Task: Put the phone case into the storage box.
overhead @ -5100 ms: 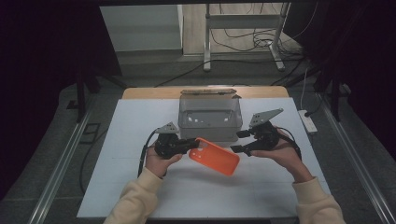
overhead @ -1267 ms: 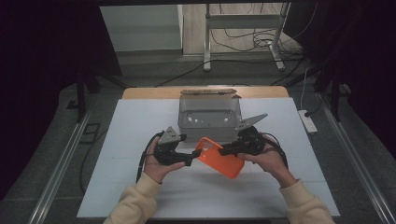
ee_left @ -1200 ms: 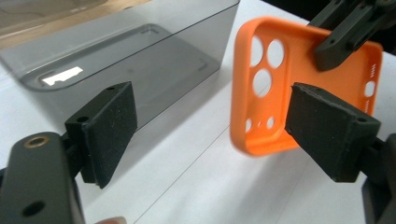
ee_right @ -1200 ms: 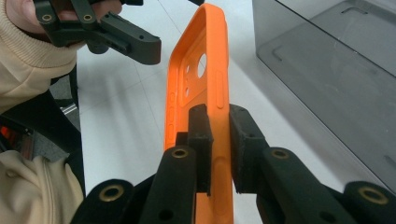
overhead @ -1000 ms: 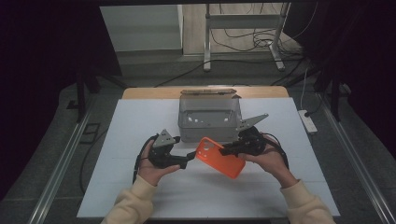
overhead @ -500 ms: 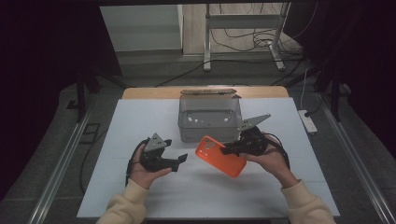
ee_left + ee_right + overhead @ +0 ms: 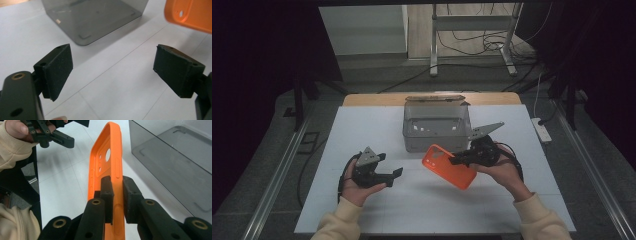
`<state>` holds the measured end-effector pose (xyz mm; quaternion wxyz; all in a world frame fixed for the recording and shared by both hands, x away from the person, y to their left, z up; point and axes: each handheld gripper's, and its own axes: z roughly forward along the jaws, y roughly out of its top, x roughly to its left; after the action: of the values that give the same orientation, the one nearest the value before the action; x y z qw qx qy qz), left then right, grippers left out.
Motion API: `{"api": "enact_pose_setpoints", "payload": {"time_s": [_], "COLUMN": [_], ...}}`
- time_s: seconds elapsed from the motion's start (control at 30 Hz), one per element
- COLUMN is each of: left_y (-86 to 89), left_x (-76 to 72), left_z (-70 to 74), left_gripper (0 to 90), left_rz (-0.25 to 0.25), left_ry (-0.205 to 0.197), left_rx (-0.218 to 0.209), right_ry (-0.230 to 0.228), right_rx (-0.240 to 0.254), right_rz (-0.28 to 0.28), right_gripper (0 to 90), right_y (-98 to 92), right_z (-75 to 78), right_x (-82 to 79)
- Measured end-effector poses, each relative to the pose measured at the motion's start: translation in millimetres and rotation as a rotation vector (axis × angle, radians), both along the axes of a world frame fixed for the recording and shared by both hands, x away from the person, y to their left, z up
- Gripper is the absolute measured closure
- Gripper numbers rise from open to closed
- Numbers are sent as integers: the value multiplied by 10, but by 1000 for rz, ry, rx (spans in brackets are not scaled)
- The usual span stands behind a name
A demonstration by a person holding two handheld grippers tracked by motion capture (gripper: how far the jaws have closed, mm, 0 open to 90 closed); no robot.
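The right gripper has its jaws nearly together, clamped on one long side wall of the orange phone case. In the right gripper view the two black pads pinch that wall from either side, one pad inside the case's hollow and the other against its outer face, and the case runs away from the jaws edge-on, with its camera cut-out and side slots facing the inner pad's side. From the high view the case hangs tilted above the white surface, its camera end toward the grey transparent box and its other end lower and closer to the person. It touches neither the surface nor the box.

The left gripper has its jaws wide apart with nothing between them. In the left gripper view the two pads stand well separated over bare white surface, the box lies ahead of them, and a corner of the orange case shows up at the right, clear of the right-hand pad and not touching it. In the high view this gripper rests in the person's left hand, well to the left of the case.
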<state>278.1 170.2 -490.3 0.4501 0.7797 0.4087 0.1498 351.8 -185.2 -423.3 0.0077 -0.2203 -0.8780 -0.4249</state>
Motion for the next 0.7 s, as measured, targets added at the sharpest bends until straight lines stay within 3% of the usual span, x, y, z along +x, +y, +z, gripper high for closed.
{"api": "enact_pose_setpoints", "payload": {"time_s": [0.37, 0.7], "left_y": [129, 144], "left_x": [-50, -106], "left_z": [-104, -198], "left_gripper": [159, 159], "left_rz": [28, 39], "left_ry": [24, 47], "left_rx": [6, 25], "right_ry": [-4, -11], "right_rx": [1, 15], "right_rz": [-12, -44], "right_gripper": [798, 799], "right_y": [-25, -68], "right_z": [3, 32], "right_x": [13, 22]}}
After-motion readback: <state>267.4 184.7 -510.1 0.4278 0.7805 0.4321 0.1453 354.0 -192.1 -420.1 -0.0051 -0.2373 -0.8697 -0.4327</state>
